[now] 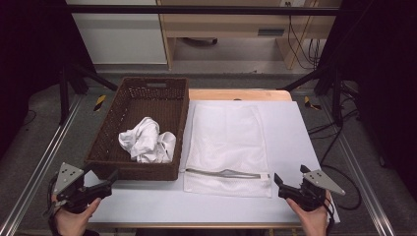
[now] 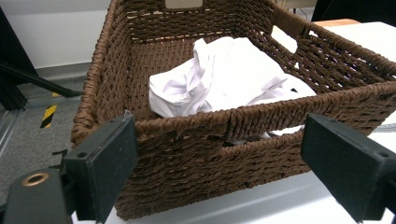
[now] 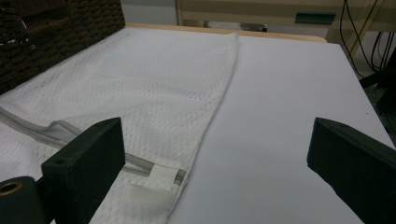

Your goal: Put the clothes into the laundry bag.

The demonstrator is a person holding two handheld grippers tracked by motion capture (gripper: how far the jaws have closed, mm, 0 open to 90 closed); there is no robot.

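At the lower left of the high view my left gripper (image 1: 109, 180) stands wide and empty, just short of the near wall of the brown wicker basket (image 1: 129, 171). The crumpled white cloth (image 1: 147, 140) lies inside, toward the near right corner. I judge the step is to lift it out, so I'd come over the rim from above and pinch a raised fold, not scrape the weave. Centre frame, the white mesh bag (image 1: 226, 142) lies flat with its zipper (image 1: 223, 173) part open. At the lower right my right gripper (image 1: 278, 185) is wide and empty too; I'd send it to the zipper's edge to hold the mouth open.
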